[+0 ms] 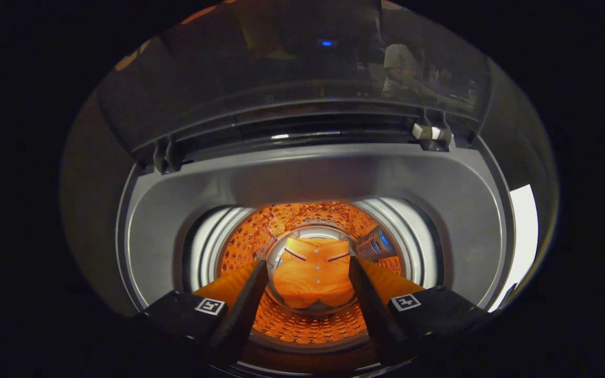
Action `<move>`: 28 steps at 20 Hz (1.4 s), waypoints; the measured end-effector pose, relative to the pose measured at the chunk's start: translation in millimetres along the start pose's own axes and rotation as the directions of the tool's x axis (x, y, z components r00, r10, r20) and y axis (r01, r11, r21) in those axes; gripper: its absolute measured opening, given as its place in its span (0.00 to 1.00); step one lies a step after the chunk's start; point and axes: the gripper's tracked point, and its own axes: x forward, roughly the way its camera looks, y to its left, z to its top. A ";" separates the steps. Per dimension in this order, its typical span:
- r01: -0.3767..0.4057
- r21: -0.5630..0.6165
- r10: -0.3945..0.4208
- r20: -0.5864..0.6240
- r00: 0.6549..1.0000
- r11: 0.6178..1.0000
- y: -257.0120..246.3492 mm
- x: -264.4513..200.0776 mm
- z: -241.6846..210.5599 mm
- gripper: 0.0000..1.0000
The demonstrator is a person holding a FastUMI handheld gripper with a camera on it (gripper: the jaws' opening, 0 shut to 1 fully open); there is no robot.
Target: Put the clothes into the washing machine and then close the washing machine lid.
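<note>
Drum (281, 325) of top-load washing machine (302, 178) right below my gripper (308, 275). Fingers spread wide, holding nothing. Orange shirt (314, 278) lies folded at drum bottom, seen btwn fingers, well apart from them. Glass lid (292, 68) stands open behind drum.

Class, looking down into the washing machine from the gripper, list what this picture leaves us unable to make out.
- Orange garment in the drum: its sides are hidden behind the open gripper fingers.
- Drum floor: covered by the garment.
- Raised lid: dark and reflective; what lies behind it is unclear.
- Small part on the drum wall: too small to identify.
</note>
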 end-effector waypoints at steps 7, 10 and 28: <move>-0.007 0.016 0.005 0.162 0.987 1.000 6.5 -43.4 28.9 0.99; -0.013 0.011 0.011 0.219 0.976 1.000 12.4 -68.3 39.3 0.99; -0.053 -0.066 0.084 0.669 0.738 0.996 56.9 -263.4 204.1 0.98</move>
